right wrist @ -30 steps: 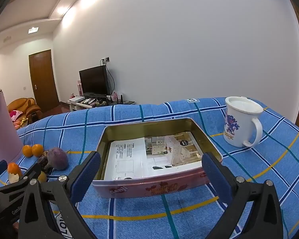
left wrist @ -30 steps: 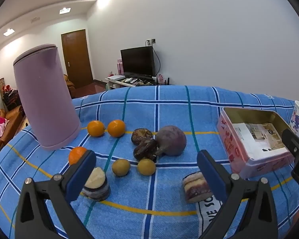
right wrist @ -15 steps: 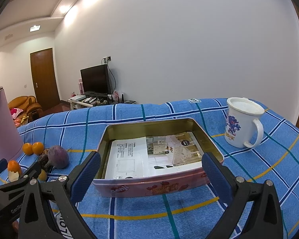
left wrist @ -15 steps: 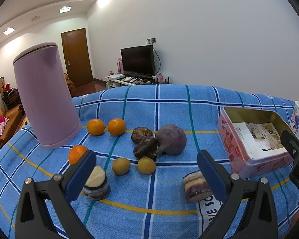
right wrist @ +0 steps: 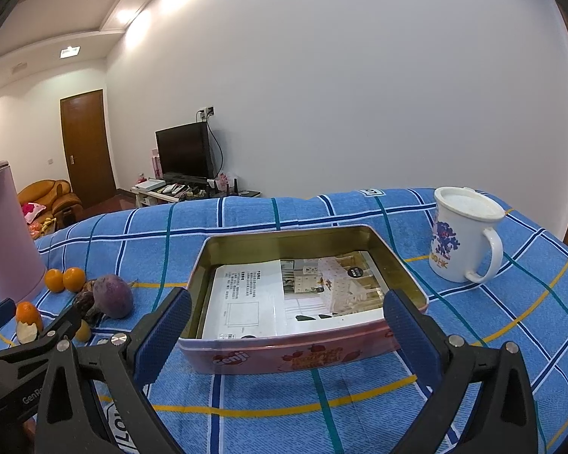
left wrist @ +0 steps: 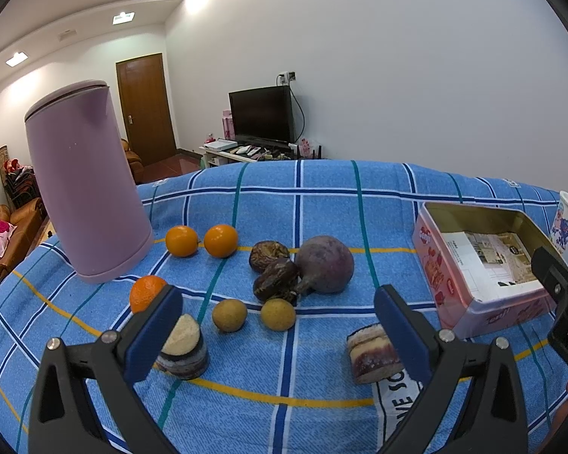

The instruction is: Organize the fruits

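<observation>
Two grippers spread wide, nothing held; fruits loose on the blue cloth.

Left gripper (left wrist: 276, 336) faces the fruits: two small brown fruits (left wrist: 252, 314) lie just ahead between its fingers. Right gripper (right wrist: 284, 325) faces the open tin (right wrist: 405, 265), so the left is nearer.

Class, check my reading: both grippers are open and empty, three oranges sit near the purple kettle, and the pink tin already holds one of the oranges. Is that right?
One slip: the pink tin holds only printed paper, as the right wrist view shows. The three oranges lie on the cloth near the purple kettle. The left gripper and right gripper are open and empty.
</observation>
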`<state>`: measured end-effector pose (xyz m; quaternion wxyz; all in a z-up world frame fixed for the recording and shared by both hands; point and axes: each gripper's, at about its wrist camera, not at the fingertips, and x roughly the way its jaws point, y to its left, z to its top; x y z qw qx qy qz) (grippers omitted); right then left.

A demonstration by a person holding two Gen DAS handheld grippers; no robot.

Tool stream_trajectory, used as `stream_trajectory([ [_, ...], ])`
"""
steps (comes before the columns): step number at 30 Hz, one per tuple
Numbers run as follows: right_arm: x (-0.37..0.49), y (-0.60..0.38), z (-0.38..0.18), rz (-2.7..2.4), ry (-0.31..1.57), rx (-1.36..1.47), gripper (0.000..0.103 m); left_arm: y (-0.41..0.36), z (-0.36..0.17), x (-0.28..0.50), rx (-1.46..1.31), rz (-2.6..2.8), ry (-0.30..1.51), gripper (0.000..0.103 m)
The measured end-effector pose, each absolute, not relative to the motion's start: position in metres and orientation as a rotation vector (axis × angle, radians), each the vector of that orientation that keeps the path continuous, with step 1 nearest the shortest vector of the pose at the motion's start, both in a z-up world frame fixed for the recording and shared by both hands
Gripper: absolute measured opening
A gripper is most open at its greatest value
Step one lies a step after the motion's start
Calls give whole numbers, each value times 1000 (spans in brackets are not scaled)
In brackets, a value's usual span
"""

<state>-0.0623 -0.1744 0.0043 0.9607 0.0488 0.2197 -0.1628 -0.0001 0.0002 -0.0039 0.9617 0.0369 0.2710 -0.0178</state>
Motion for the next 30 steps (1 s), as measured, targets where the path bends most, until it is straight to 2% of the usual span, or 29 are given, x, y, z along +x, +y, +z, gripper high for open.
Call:
stream_trajectory([
  [30,-61,-169,2,-270,454,92,102,3,-6,-2,55,-29,566,103],
])
